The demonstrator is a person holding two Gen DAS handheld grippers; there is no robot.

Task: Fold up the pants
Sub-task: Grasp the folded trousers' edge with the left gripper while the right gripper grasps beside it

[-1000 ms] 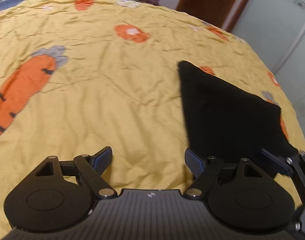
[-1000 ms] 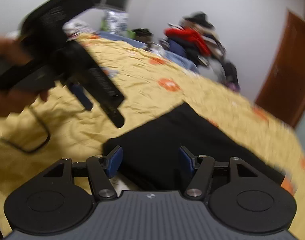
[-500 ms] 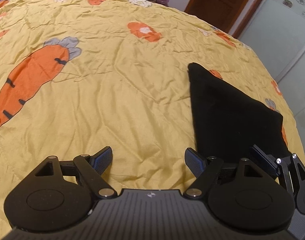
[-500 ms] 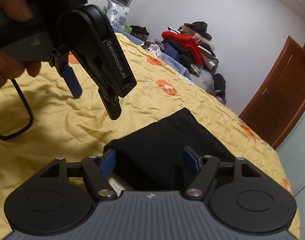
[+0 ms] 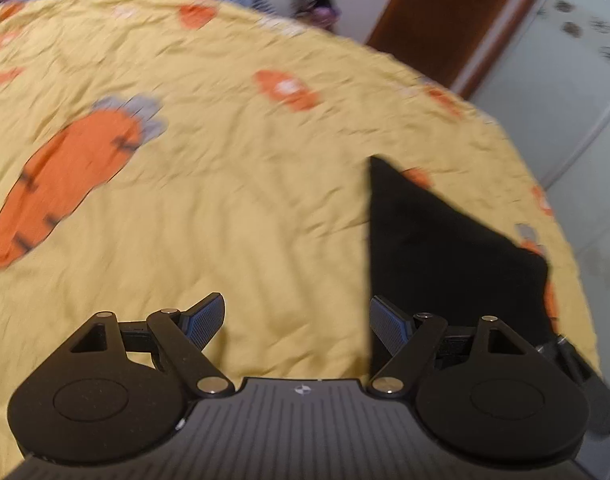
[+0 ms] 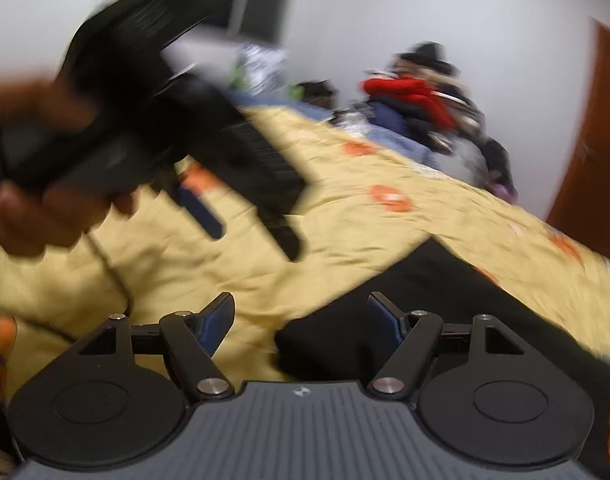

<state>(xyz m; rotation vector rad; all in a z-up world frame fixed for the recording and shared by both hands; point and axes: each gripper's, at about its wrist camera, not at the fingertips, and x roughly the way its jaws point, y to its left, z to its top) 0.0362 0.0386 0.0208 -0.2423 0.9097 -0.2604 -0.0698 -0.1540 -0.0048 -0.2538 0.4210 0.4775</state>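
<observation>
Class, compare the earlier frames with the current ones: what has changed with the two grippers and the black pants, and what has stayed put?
The right gripper has widened its jaws and drawn back off the pants, with nothing clamped between them. The left gripper stays open over the yellow bedspread, holding nothing. The folded pants lie where they were.

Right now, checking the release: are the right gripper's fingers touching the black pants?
Apart. The right wrist view shows the right gripper open, fingers clear of the black pants.
</observation>
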